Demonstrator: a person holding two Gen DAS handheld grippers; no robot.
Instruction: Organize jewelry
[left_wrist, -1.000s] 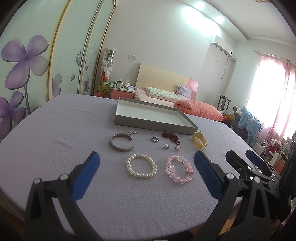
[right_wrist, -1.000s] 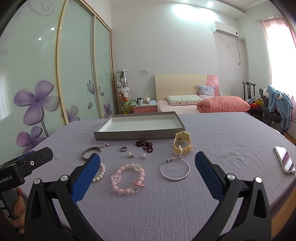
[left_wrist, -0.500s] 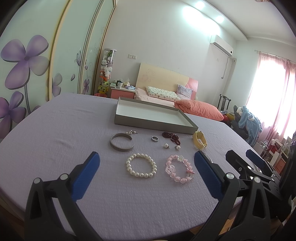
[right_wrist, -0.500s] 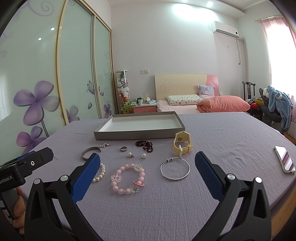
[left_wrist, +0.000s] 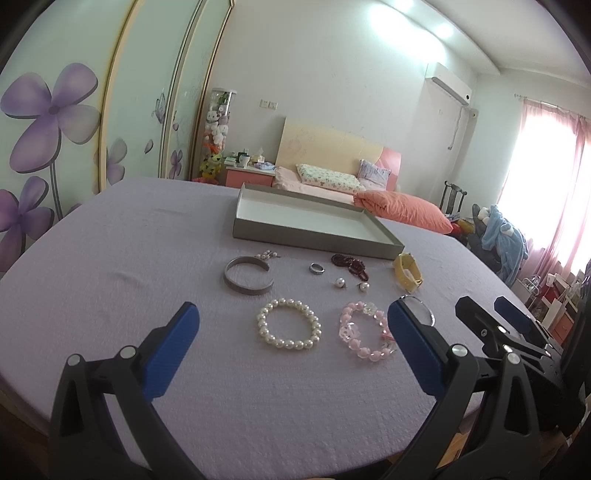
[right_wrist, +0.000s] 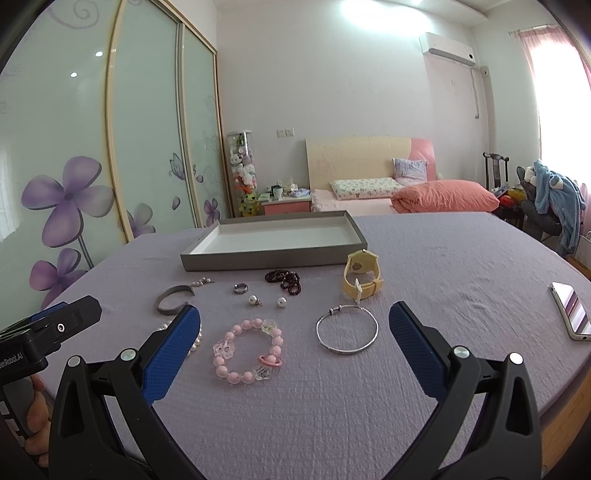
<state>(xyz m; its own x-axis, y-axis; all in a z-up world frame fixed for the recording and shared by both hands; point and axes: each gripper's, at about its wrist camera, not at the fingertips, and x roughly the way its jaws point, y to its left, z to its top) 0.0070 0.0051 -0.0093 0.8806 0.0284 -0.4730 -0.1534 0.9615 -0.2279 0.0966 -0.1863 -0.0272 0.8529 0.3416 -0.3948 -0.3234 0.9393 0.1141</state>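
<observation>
While both the left gripper (left_wrist: 290, 349) and right gripper (right_wrist: 293, 345) gape empty at lower frame, one tray (right_wrist: 258, 258) sits at centre. Below it lie two beaded bracelets (left_wrist: 289, 329), two pearl earrings (right_wrist: 255, 300), one ring (right_wrist: 241, 288).

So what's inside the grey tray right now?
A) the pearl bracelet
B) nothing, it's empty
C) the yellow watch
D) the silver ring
B: the grey tray shows only its bare white floor, while the pearl bracelet, yellow watch and silver ring all lie on the purple cloth in front of it.
</observation>
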